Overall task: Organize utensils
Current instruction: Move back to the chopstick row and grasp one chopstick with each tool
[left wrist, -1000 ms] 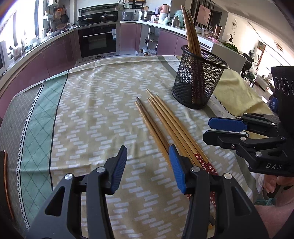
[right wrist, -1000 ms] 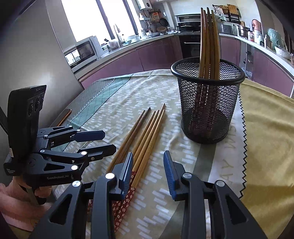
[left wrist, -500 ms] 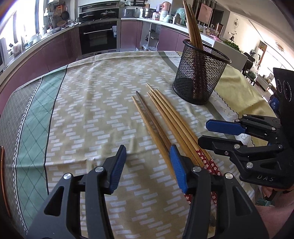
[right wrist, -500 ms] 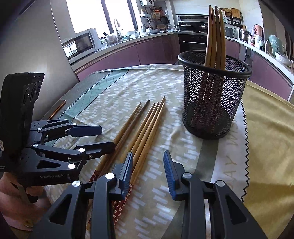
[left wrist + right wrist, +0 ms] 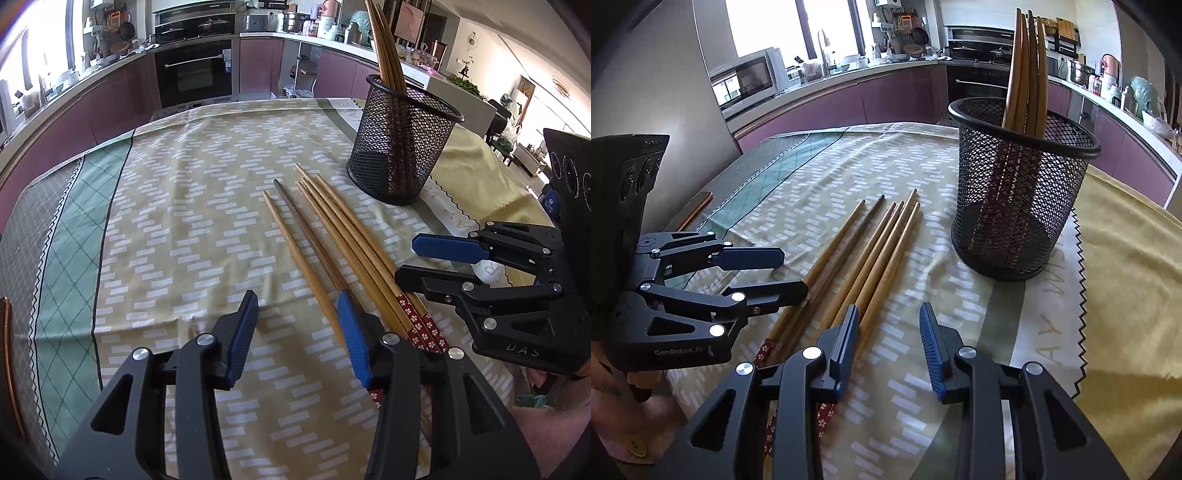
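Note:
Several wooden chopsticks (image 5: pixel 332 240) lie side by side on the patterned tablecloth, some with red flowered ends; they also show in the right wrist view (image 5: pixel 864 266). A black mesh holder (image 5: pixel 402 147) stands upright beyond them with several chopsticks inside; it also shows in the right wrist view (image 5: pixel 1019 192). My left gripper (image 5: pixel 297 328) is open and empty, low over the near ends of the chopsticks. My right gripper (image 5: pixel 888 339) is open and empty just right of them. Each gripper shows in the other's view, the right (image 5: pixel 432 258) and the left (image 5: pixel 790 271).
The tablecloth (image 5: pixel 177 221) has a green band on the left and a yellow part on the right (image 5: pixel 1126 258). Kitchen counters, an oven (image 5: pixel 194 74) and a microwave (image 5: pixel 746 79) stand behind the table.
Both grippers have moved lower and closer to the near ends of the chopsticks. Both stay open. The chopsticks and holder have not moved.

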